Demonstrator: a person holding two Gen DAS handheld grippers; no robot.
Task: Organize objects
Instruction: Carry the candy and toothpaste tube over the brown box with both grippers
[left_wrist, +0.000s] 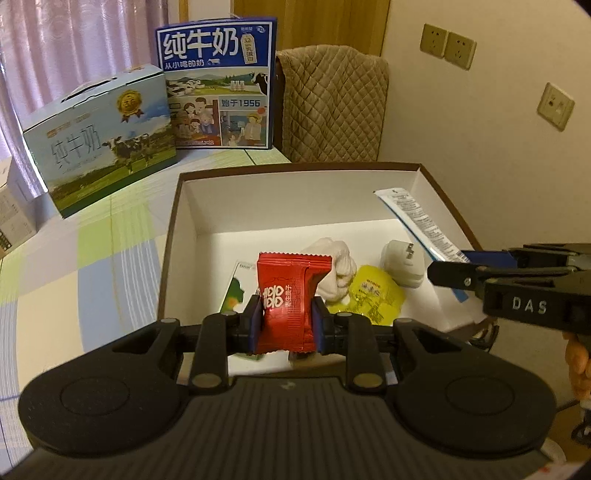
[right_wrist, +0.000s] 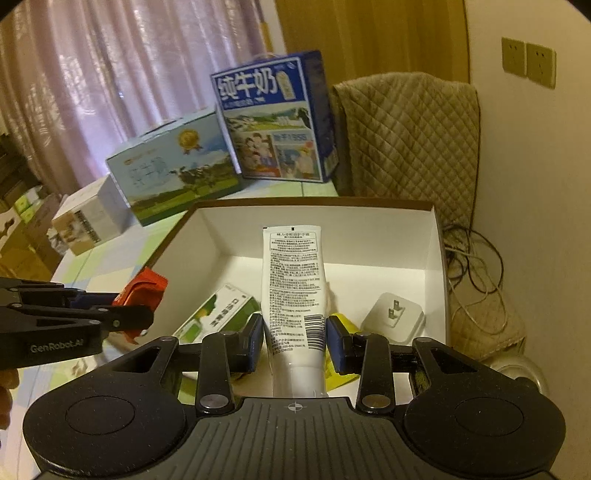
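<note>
Checked worktop by a curtained window. Over the open box, left gripper jaws pinch a red packet; right gripper jaws apparently clamp a white tube.

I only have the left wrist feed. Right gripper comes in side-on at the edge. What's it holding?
Observer: The right gripper is shut on a white tube, printed side up, cap toward the camera.
Operator: Over the box?
Observer: Yes, over the open white box, above its near side.
Operator: Anything under the tube?
Observer: A green and white carton lies left of it, a white plug adapter right, prongs up.
</note>
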